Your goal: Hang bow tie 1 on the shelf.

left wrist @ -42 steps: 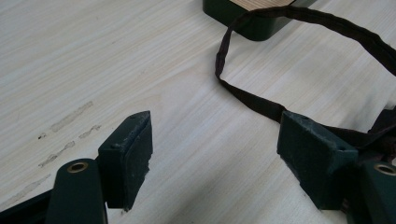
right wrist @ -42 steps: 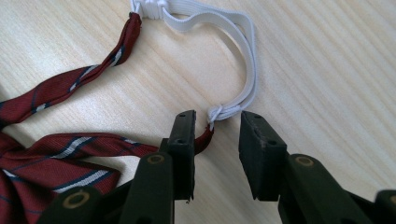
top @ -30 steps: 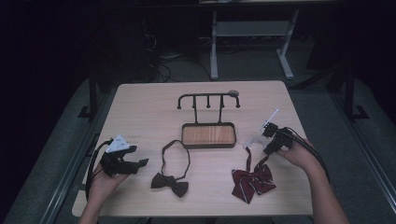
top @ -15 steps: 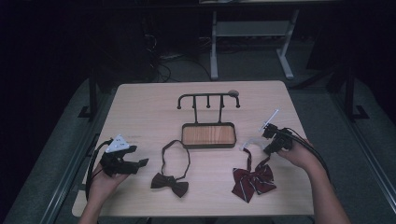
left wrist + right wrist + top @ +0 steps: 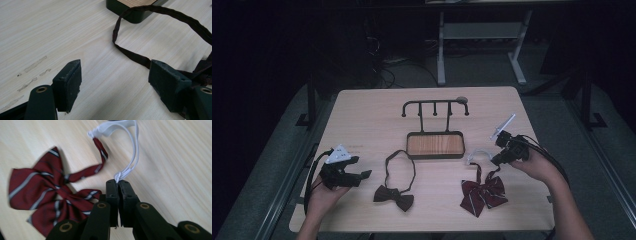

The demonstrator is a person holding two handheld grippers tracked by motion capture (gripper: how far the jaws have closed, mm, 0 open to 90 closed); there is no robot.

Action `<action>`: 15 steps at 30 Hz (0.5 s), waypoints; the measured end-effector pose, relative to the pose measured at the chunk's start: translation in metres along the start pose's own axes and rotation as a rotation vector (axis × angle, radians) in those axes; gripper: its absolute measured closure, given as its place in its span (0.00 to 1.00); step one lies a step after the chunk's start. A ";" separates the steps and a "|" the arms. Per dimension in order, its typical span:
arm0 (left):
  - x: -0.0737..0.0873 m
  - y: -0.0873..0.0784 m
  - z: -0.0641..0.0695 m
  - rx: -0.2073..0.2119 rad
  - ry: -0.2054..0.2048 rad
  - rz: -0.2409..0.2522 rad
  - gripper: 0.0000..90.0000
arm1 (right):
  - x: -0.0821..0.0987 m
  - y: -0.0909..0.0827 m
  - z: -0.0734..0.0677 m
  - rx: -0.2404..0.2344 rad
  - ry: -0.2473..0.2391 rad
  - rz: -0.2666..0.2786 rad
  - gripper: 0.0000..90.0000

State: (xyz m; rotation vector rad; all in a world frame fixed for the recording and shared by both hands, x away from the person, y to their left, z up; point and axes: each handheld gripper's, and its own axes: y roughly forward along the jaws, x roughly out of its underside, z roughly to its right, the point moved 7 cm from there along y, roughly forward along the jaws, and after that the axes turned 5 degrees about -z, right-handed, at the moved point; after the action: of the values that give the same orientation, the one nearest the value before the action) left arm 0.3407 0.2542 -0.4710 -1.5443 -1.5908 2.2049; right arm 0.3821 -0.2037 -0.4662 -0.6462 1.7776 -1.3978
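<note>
On the table (image 5: 362, 110), R gripper (image 5: 493, 161) pinches red bow tie (image 5: 484, 192) strap – bow crosswise.

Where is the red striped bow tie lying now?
High view: the red striped bow tie lies at the table's right front, just below the right gripper and right of the brown bow tie.

Left gripper (image 5: 115, 82) jaws stand wide apart above the wooden table (image 5: 50, 32). A dark brown strap (image 5: 130, 53) loops across the table past the right jaw; a dark tray corner (image 5: 132, 12) lies beyond.

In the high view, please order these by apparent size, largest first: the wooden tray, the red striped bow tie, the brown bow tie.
1. wooden tray
2. red striped bow tie and brown bow tie: their bows look alike, so I leave them unranked.
</note>
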 end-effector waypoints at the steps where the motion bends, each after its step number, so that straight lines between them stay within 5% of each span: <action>1: 0.000 0.000 0.000 0.001 0.000 0.000 0.29 | -0.001 -0.002 -0.002 -0.004 -0.004 0.005 0.96; 15: 0.000 0.001 0.000 0.005 0.005 -0.003 0.29 | -0.011 -0.026 -0.020 -0.034 -0.081 0.035 0.96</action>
State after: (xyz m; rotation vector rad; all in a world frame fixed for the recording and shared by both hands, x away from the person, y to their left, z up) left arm 0.3408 0.2536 -0.4720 -1.5440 -1.5841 2.1999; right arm 0.3709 -0.1909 -0.4362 -0.6769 1.7441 -1.3019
